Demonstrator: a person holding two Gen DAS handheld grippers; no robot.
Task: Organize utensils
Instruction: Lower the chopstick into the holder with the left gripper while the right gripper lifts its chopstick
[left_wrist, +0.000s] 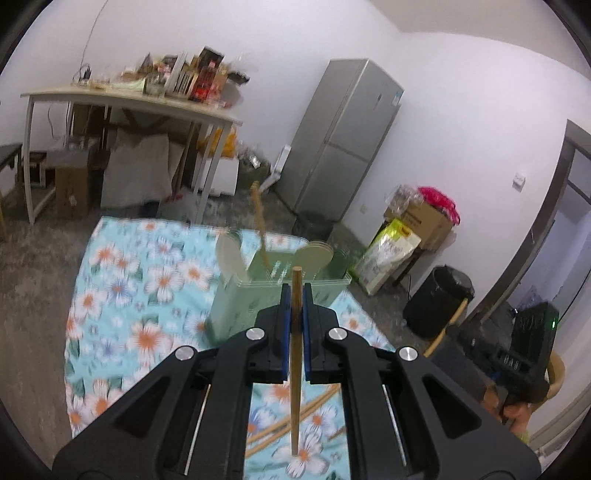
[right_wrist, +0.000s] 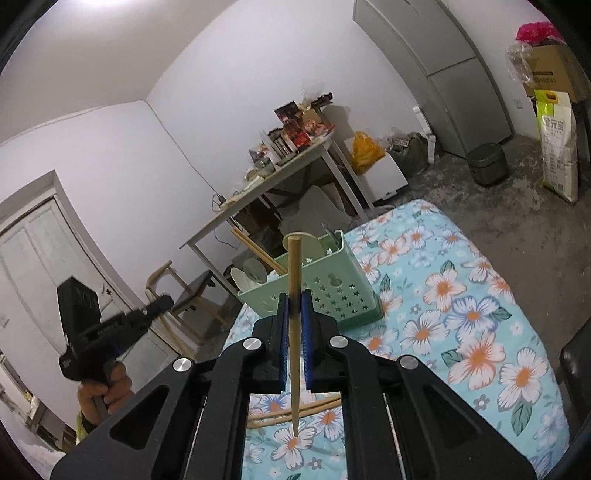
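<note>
Standing upright, one chopstick (left_wrist: 295, 354) sits gripped between each gripper's closed fingers (left_wrist: 285, 332), left and right (right_wrist: 294, 325).

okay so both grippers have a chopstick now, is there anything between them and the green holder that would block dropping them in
Nothing visible blocks the way. The left gripper and right gripper each clamp a chopstick above the floral cloth, with open space up to the green holder. Chopsticks already in it lean to one side.
</note>
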